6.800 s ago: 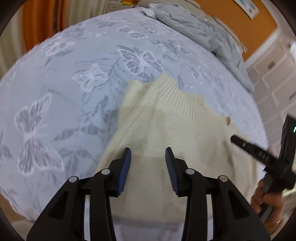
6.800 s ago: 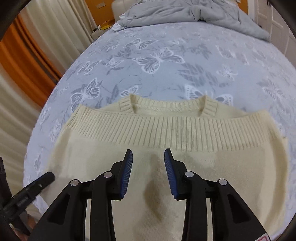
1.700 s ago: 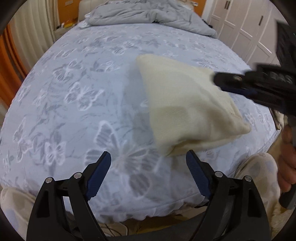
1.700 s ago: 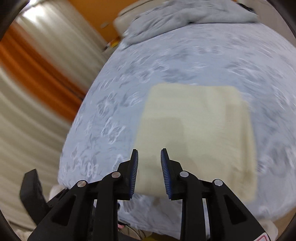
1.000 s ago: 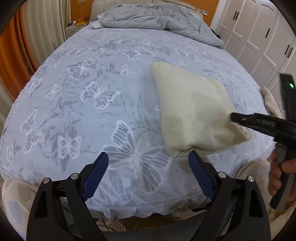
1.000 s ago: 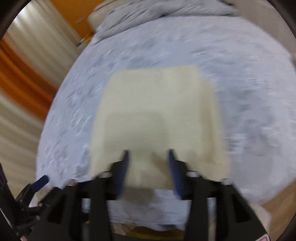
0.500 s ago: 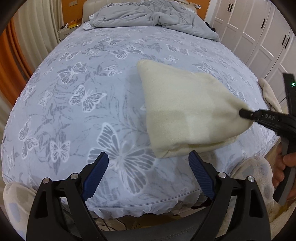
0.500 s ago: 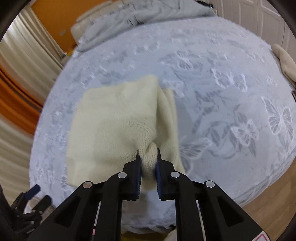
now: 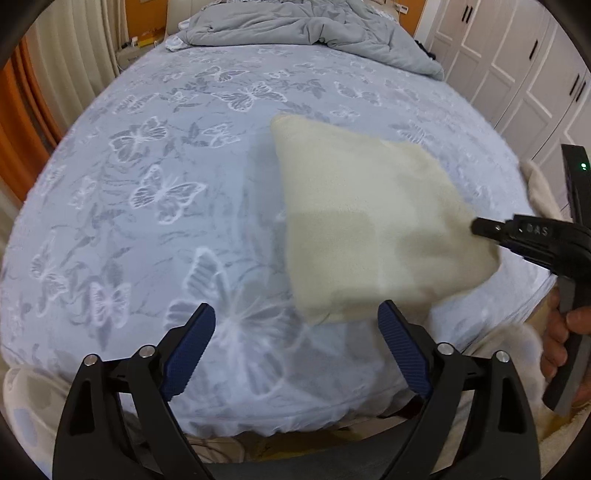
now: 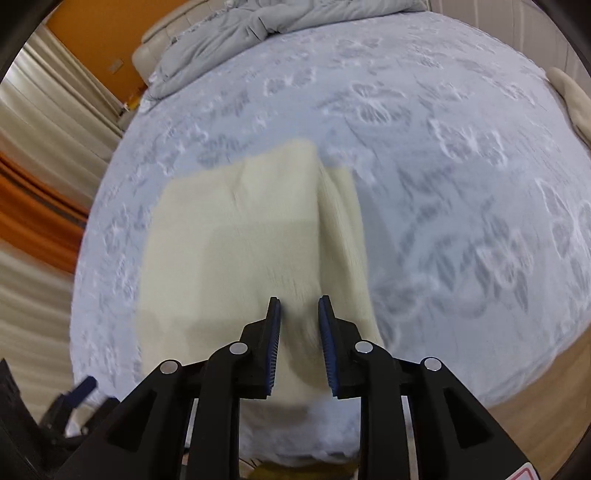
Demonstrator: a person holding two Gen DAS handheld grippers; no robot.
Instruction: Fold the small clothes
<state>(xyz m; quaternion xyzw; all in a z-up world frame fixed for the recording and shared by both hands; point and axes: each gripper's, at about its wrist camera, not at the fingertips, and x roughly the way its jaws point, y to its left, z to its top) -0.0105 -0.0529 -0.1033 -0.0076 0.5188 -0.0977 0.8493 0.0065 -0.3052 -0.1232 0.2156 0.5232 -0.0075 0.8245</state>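
in the left wrist view the folded sweater (image 9: 369,229) lies on the bed (image 9: 166,192) at about 2 o'clock from the left claw (image 9: 297,349), with the right claw (image 9: 476,227) at the sweater's 3 o'clock edge. the duvet (image 9: 306,26) sits at the bed's far end, 12 o'clock, and the wardrobe doors (image 9: 517,66) stand beyond the bed at 2 o'clock. in the right wrist view the sweater spreads from between the right claw's fingers (image 10: 273,332) toward 11 o'clock, with the curtains (image 10: 40,155) at 9 o'clock.

A bed (image 9: 155,177) with a pale blue butterfly-print cover fills most of both frames. A rumpled grey duvet (image 9: 306,26) lies at the top centre. White wardrobe doors (image 9: 517,74) stand upper right, cream and orange curtains (image 10: 40,206) at the left.
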